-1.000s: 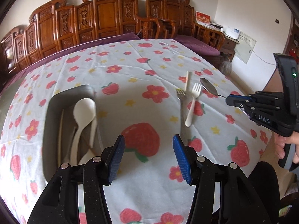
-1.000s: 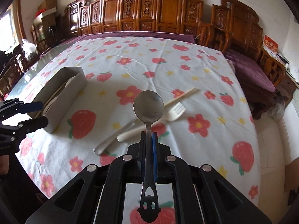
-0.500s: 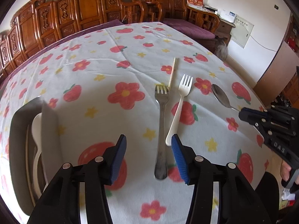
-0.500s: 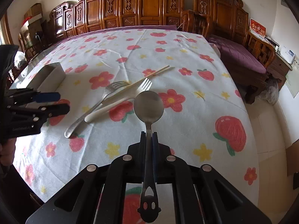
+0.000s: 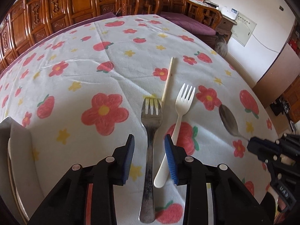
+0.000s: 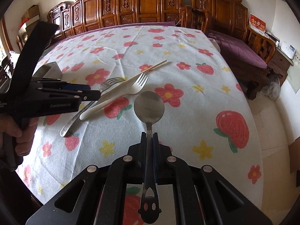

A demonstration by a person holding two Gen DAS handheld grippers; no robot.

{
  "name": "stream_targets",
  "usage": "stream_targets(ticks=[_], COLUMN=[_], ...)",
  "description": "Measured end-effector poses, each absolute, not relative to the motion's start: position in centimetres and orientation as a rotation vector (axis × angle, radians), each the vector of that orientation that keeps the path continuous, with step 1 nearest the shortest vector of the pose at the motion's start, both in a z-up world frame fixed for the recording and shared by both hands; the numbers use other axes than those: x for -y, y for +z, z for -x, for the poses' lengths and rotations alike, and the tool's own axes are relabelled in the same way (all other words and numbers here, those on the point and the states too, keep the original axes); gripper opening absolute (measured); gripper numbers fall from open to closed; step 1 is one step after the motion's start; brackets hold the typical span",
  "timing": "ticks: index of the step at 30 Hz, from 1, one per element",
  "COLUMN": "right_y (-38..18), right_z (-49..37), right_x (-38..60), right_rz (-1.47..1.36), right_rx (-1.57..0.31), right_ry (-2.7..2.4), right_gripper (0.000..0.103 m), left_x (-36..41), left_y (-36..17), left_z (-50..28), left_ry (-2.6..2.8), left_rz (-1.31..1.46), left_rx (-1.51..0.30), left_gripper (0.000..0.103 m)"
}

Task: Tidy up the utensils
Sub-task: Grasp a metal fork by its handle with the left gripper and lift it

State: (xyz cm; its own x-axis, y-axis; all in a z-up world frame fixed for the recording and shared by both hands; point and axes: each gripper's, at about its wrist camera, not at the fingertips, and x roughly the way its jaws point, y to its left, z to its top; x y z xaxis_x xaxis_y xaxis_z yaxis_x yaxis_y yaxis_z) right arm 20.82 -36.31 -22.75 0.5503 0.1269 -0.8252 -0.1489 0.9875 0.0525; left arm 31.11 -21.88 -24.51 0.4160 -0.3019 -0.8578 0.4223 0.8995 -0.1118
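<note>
The left gripper (image 5: 149, 156) is seen with jaws apart, just been closing around the handle of the dull grey metal fork (image 5: 151, 150) lying flat at 6 o'clock on the strawberry-print tablecloth (image 5: 112, 60), pads not pressing yet; it's judged stiff, thin and slippery, best pinched mid-handle. The right gripper (image 6: 149, 137) is clamped on the round-bowled metal spoon (image 6: 149, 108). At 9 o'clock, the grey rectangular caddy (image 5: 20, 140) is only partly shown, something pale inside.
</note>
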Motion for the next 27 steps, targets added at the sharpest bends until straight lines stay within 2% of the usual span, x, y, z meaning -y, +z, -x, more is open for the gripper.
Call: stream_targets(ticks=[6, 15, 27], right_y=[-22.9, -23.0, -22.8], right_z=[-20.8, -20.9, -20.6], right_x=[36.3, 36.3, 35.8], right_rz=[0.013, -0.006, 0.0], right_rx=[-0.979, -0.987, -0.978], right_ry=[0.17, 0.177, 0.172], right_gripper=[0.008, 0.007, 0.007], left_x=[22.7, 22.1, 18.9], left_y=[-25.4, -25.5, -22.6], left_z=[-32.3, -32.1, -30.2], left_ry=[-0.46, -0.432, -0.392], left_rz=[-0.121, -0.119, -0.097], left_rx=[-1.07, -1.061, -0.983], left_gripper=[0.03, 0.009, 0.007])
